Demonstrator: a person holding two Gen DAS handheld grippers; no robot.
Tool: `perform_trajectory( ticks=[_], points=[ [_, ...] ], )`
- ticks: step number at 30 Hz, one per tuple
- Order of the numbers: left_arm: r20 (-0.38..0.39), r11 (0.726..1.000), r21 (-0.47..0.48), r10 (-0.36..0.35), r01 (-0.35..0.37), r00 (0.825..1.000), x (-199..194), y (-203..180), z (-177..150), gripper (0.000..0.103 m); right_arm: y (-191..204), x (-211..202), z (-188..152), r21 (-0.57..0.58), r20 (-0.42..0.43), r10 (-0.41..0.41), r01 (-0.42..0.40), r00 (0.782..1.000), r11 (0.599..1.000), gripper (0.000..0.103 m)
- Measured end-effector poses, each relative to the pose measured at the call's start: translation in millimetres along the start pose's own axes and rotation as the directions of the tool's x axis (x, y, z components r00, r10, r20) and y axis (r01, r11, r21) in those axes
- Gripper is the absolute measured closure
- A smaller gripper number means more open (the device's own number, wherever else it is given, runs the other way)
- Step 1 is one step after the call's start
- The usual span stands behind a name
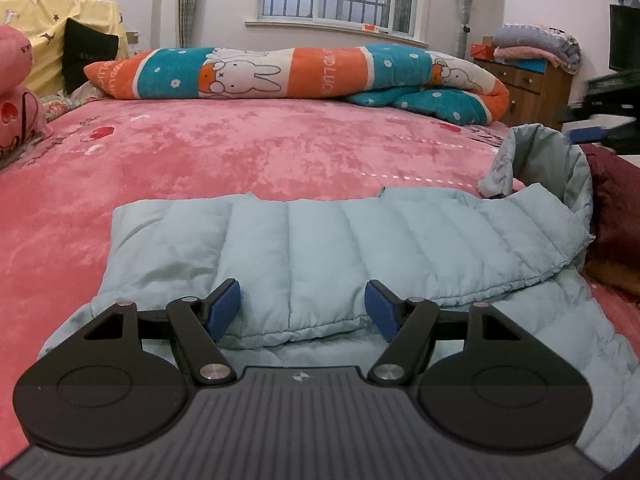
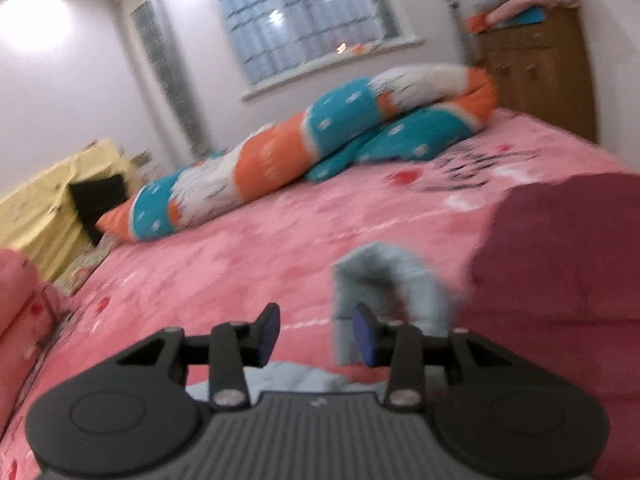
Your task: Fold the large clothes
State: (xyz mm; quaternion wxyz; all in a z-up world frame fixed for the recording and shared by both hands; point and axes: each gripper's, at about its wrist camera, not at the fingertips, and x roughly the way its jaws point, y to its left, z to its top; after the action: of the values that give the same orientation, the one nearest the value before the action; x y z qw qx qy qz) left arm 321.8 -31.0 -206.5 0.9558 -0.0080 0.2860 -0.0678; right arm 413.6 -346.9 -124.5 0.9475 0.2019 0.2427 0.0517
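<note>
The pale blue quilted puffer jacket (image 1: pixel 320 248) lies on the pink plush bed (image 1: pixel 240 148) just ahead of the left gripper (image 1: pixel 303 309), whose jaws are spread and empty. It looks light, soft and slippery; take it by a stitched hem. The right gripper (image 2: pixel 316 334) jaws are parted, gripping nothing.

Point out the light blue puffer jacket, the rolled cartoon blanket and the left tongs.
light blue puffer jacket (image 1: pixel 320 240), left wrist view, on its quilted folded panel.
rolled cartoon blanket (image 1: pixel 256 72), left wrist view, on the rabbit print.
left tongs (image 1: pixel 303 310), left wrist view, midway between the blue tips.
</note>
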Motion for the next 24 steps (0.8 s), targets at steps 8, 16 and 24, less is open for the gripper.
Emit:
perform_trajectory(
  ticks=[8, 16, 24],
  points=[
    [-0.002, 1.0, -0.017, -0.021, 0.021, 1.0, 1.2, 6.7, 0.7, 0.018, -8.8, 114.4, -3.9, 0.073, -0.18, -0.209, 0.225, 0.961, 0.972, 0.058],
    [-0.015, 0.999, -0.033, -0.038, 0.037, 0.999, 6.0, 6.7, 3.1, 0.017, -34.7, 105.3, -16.0, 0.149, -0.118, -0.219, 0.235, 0.969, 0.96, 0.101],
    [0.008, 0.998, -0.055, -0.027, 0.028, 1.0, 0.3, 8.4, 4.7, 0.017, -26.5, 0.3, 23.6, 0.197, 0.151, -0.047, 0.017, 0.987, 0.98, 0.102]
  ],
)
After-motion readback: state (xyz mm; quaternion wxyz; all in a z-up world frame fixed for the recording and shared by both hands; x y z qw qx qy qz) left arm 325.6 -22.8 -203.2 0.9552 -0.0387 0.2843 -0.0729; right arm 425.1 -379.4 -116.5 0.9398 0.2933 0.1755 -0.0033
